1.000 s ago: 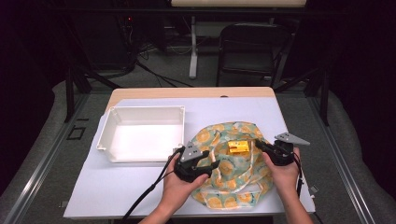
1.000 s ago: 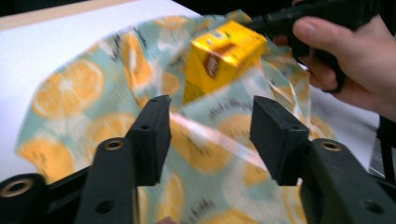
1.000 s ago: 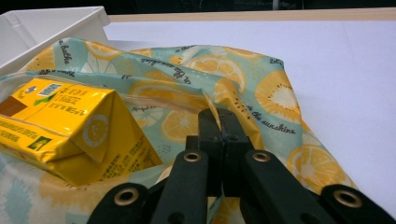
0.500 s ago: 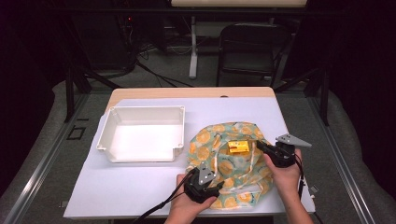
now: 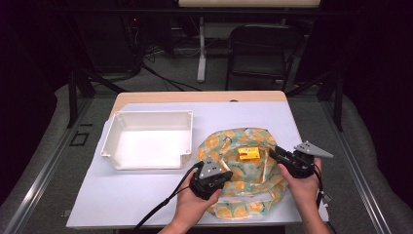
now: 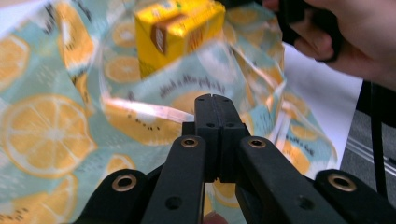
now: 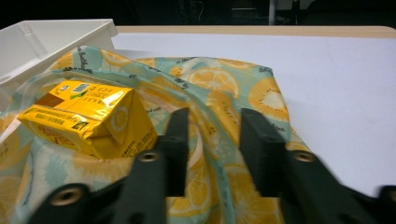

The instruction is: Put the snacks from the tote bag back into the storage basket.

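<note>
At table's near right, a lemon-print bag (image 5: 243, 175) lies flat with a yellow carton (image 5: 249, 153) sitting on it, near the mouth. White tray (image 5: 146, 141) is just left of the bag, apart from it.

Changes: a second ago the left gripper (image 5: 210, 179) was up at the bag's upper-left edge; now it has dropped back to the near-left rim. Its jaws have just been closing and now sit pressed together; in the left gripper view (image 6: 214, 100) a clear strip of the bag's rim runs right at the tips, probably pinched, can't confirm. The right gripper (image 5: 277, 155) has stayed at the bag's right edge. Its jaws have just been opening and stand spread in the right gripper view (image 7: 212, 140), with bag fabric between them, pads not pressing. So the grip looks swapped: left takes the rim, right lets go. Likely re-gripping to open or lift the mouth around the carton.

Carton: long axis roughly left-right across the table, slightly tilted in the high view; it lies on a broad side, folded end facing the right gripper.
</note>
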A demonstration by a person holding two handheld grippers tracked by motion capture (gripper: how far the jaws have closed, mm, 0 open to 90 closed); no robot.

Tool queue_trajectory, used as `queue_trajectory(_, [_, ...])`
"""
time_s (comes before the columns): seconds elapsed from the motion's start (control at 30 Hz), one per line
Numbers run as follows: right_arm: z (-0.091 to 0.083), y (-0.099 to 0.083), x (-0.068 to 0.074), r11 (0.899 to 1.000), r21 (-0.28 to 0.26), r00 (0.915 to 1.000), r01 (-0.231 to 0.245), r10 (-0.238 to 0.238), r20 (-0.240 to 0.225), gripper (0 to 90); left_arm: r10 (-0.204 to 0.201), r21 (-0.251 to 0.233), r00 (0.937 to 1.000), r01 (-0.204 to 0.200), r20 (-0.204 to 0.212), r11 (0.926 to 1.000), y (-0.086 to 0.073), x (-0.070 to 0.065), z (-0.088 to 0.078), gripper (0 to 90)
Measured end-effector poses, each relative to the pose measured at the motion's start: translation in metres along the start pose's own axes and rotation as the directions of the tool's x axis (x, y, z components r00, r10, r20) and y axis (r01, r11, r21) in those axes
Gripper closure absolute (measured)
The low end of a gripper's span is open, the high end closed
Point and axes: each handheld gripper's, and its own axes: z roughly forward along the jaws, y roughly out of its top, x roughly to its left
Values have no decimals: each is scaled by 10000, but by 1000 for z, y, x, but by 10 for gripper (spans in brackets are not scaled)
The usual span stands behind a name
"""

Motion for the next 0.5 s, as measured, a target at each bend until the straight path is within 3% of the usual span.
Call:
queue_trajectory(0.17, [-19, -1, 1, 9997, -250, 10000, -44, 45, 29, 447, -75, -342, 9999, 70, -142, 9994, 13, 7, -1, 900])
queue_trajectory(0.3, [-33, -4, 6, 9988, -485, 9999, -120, 124, 79, 421, -305, -568, 9994, 294, -174, 9980, 21, 16, 1, 900])
queue_trajectory(0.4, [-48, -11, 16, 9985, -537, 9996, -46, 31, -292, 402, -501, -673, 9986, 491, -137, 9965, 24, 22, 3, 900])
queue_trajectory(0.5, [-52, -19, 32, 9991, -409, 9950, 82, -123, -993, 379, -632, -777, 9979, 620, -128, 9950, 25, 24, 3, 900])
